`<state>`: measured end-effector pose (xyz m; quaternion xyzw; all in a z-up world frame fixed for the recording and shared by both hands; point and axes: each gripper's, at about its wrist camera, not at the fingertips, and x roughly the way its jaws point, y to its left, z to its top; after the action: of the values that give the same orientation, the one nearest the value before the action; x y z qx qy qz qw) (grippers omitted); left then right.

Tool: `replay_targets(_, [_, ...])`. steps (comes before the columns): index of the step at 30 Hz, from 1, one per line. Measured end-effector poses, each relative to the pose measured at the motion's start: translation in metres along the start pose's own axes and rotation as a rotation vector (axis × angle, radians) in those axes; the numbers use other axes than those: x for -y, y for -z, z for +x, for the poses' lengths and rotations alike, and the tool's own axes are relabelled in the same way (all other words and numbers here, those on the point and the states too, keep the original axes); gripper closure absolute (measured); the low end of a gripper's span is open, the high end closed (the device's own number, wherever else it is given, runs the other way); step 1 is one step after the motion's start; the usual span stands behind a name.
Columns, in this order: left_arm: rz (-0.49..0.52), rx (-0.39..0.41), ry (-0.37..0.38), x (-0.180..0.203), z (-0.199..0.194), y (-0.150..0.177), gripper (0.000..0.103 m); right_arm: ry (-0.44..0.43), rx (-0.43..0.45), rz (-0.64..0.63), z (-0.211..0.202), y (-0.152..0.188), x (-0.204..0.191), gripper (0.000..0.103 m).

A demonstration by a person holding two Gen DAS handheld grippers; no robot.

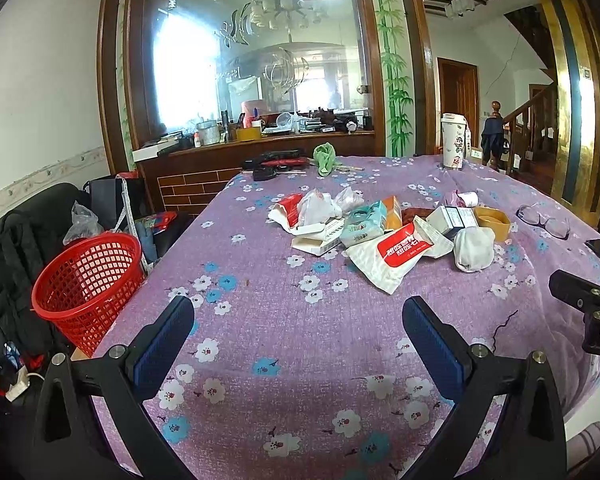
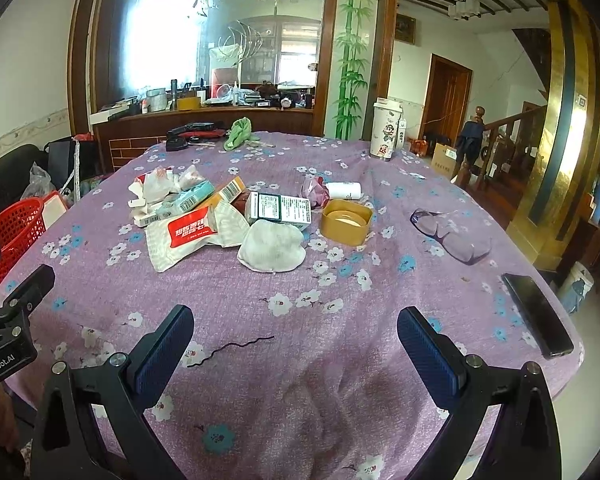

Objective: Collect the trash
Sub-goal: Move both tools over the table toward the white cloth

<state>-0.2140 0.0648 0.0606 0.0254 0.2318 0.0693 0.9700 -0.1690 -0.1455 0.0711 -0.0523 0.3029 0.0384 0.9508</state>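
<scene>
A table covered with a purple flowered cloth (image 1: 284, 320) stands in a room with a big wood-framed mirror (image 1: 252, 40) behind it. In the middle of the cloth lies a pile of trash (image 1: 380, 228): a white pouch with a red label (image 1: 392, 256), a teal tissue pack (image 1: 364, 224), crumpled white wrappers (image 1: 316, 208), small cartons, a green-and-white box (image 2: 280, 208) and a round white pad (image 2: 271, 250). Just beside the pile, on its right, sits a yellow lid (image 2: 346, 222). Farther right lie clear glasses (image 2: 452, 236), and a dark phone (image 2: 538, 316) is near the table edge. A tall white cup (image 2: 384, 130) and a green cloth (image 2: 238, 132) stand at the far side.

A red mesh basket (image 1: 88, 280) is at the left edge of the table, lower than the tabletop.

The left gripper (image 1: 298, 316) hovers over bare cloth with its fingers spread wide and nothing between them; the trash lies ahead of the fingertips and a little to the right, well apart. The right gripper (image 2: 294, 324) is also spread wide and holds nothing; the pile lies ahead of it, slightly to the left, and the white pad is the nearest piece. A thin dark thread (image 2: 236, 348) lies on the cloth between its fingers.
</scene>
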Motion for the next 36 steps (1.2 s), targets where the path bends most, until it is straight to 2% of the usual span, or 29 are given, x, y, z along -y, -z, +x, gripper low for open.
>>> replay_targets(25, [0.006, -0.023, 0.009, 0.001, 0.006, 0.006, 0.0, -0.013, -0.045, 0.005, 0.011, 0.003, -0.001, 0.0])
replay_targets(31, [0.023, -0.078, 0.04, 0.004, 0.016, 0.002, 0.0, -0.067, -0.108, 0.021, 0.025, 0.0, 0.004, 0.0])
replay_targets(36, [0.077, -0.172, 0.116, 0.014, 0.041, -0.015, 0.0, -0.117, -0.153, 0.028, 0.044, -0.016, 0.017, 0.003])
